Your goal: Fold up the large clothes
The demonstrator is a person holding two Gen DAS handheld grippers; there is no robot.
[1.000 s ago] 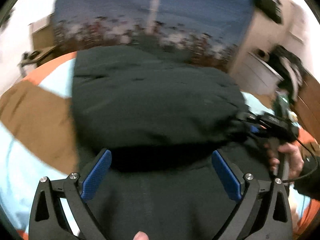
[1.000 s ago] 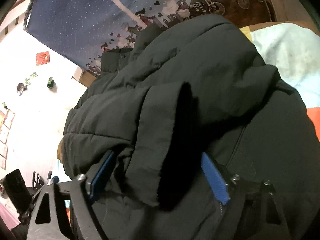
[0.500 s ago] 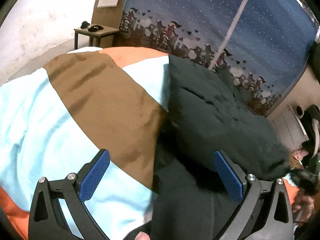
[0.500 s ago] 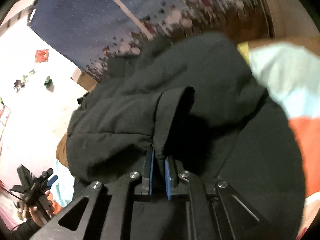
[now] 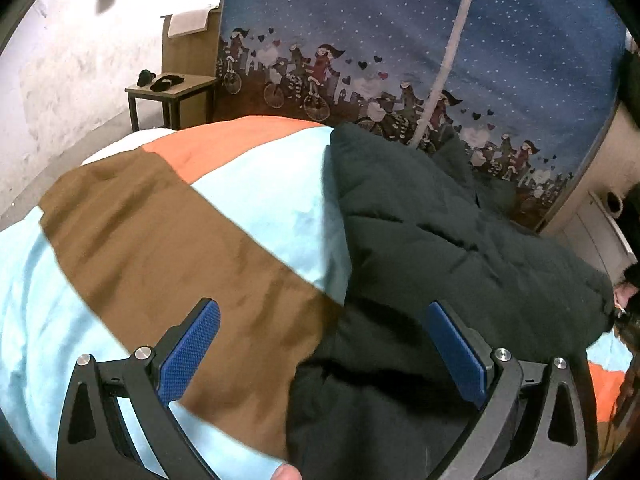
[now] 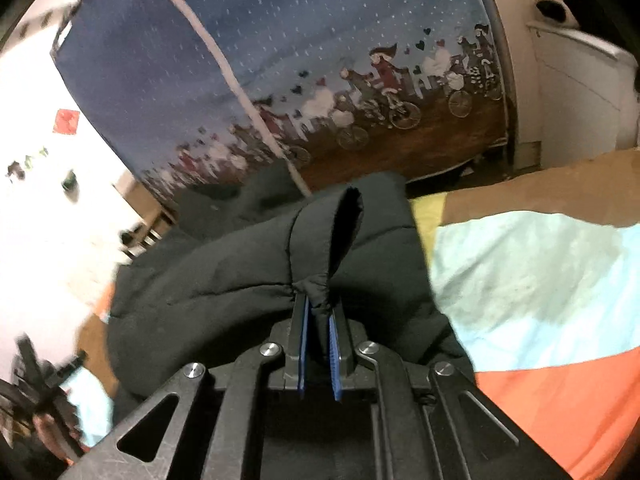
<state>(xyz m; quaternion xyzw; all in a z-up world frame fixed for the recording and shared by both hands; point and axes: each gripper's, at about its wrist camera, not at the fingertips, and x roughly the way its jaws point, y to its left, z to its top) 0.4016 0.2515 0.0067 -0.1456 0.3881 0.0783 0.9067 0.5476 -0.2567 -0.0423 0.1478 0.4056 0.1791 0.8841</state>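
Left wrist view: left tongs (image 5: 320,356) stand wide open, empty, above the black jacket (image 5: 440,240) edge on the bed (image 5: 140,220). A side table (image 5: 172,92) stands well clear.

Right wrist view: right tongs (image 6: 319,334) clamp the jacket's sleeve cuff (image 6: 320,264). Raise the sleeve evenly; the bulky body may drag.

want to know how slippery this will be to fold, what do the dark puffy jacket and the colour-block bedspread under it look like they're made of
The dark quilted jacket looks like a padded synthetic shell, matt to faintly sheened: stitched channels puff between seams, and the edge pinched in the right gripper bunches thickly. The bedspread of brown, pale blue and orange panels looks like a soft, matt woven or brushed fabric, with shallow wrinkles and no shine; which fibre is unclear.
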